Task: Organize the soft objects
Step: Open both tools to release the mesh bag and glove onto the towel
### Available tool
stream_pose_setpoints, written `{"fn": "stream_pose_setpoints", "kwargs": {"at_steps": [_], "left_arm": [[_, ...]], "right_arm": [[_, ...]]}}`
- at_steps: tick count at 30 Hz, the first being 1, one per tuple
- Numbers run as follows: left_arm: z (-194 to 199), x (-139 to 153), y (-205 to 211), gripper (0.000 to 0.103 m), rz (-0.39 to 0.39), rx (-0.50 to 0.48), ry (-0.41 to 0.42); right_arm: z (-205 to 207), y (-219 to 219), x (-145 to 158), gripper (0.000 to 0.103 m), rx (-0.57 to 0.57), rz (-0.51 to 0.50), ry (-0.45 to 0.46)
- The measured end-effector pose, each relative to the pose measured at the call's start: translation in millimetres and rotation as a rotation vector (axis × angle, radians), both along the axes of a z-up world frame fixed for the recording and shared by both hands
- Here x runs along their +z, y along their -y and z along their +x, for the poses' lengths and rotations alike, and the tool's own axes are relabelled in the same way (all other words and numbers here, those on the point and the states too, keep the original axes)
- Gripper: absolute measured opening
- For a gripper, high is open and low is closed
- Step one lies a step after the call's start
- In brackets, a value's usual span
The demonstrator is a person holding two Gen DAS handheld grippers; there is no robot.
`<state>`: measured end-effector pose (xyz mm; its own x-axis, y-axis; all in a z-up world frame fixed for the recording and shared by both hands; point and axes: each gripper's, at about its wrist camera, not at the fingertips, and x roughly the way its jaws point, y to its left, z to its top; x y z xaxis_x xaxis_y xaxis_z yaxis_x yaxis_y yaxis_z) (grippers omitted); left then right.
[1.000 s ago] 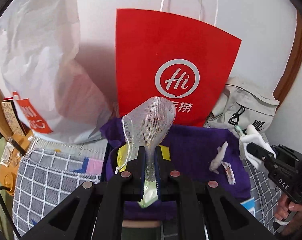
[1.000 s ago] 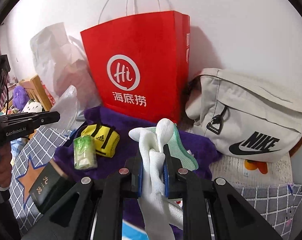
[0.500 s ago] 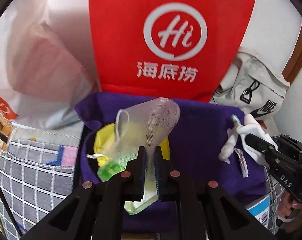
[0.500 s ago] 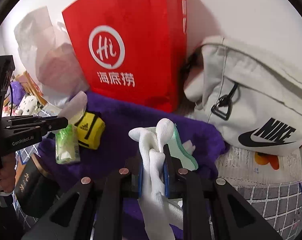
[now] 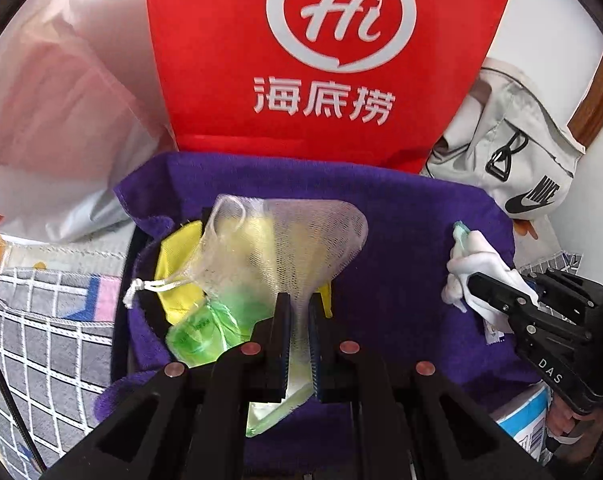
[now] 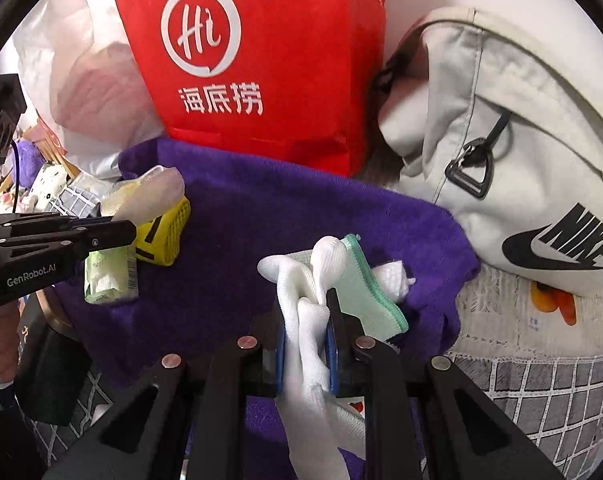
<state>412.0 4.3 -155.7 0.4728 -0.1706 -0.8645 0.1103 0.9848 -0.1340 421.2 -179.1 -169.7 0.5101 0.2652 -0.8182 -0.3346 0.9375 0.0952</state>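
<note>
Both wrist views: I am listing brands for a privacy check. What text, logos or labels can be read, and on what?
"Hi" and "海底捞": red paper bag.
"NIKE" with swoosh: grey bag.
"GenRobot.AI": left gripper.
"DAS": right gripper.
Print on the green pack, the yellow pouch and the dark book: too small or blurred to read.

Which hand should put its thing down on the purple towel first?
Probably the left. Its gripper holds the mesh bag right over the yellow pouch and green pack on the purple towel.
</note>
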Motion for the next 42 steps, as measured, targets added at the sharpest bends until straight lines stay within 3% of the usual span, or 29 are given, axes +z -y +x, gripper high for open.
{"fn": "stream_pose_setpoints", "kwargs": {"at_steps": [6, 12, 25, 27, 29, 31, 35, 42], "left_arm": [[2, -12, 11, 0.009, -0.010, -0.036, -0.053], [3, -19, 21, 0.009, 0.021, -0.048, -0.072], [4, -23, 30, 0.009, 0.012, -0.064, -0.103], [5, -20, 30, 0.015, -0.007, -0.065, -0.107], [3, -15, 26, 0.024, -0.030, -0.076, -0.095], [-1, -6, 30, 0.042, 0.010, -0.087, -0.067], [-8, 14, 30, 0.053, 0.042, -0.079, -0.022], [-26, 56, 4, 0.060, 0.100, 0.008, 0.056]], "right_arm": [[1, 1, -3, 0.016, -0.002, -0.006, -0.017], [3, -3, -5, 0.016, 0.004, -0.012, -0.024], [4, -6, -10, 0.020, 0.011, -0.016, -0.031], [3, -7, -9, 0.023, 0.019, -0.016, -0.024], [2, -9, -7, 0.035, 0.033, -0.012, -0.024], [-1, -12, -3, 0.048, 0.049, -0.004, -0.007], [-10, -17, 11, 0.076, 0.066, 0.013, 0.029], [-39, -11, 43, 0.077, 0.029, 0.044, 0.088]]}}
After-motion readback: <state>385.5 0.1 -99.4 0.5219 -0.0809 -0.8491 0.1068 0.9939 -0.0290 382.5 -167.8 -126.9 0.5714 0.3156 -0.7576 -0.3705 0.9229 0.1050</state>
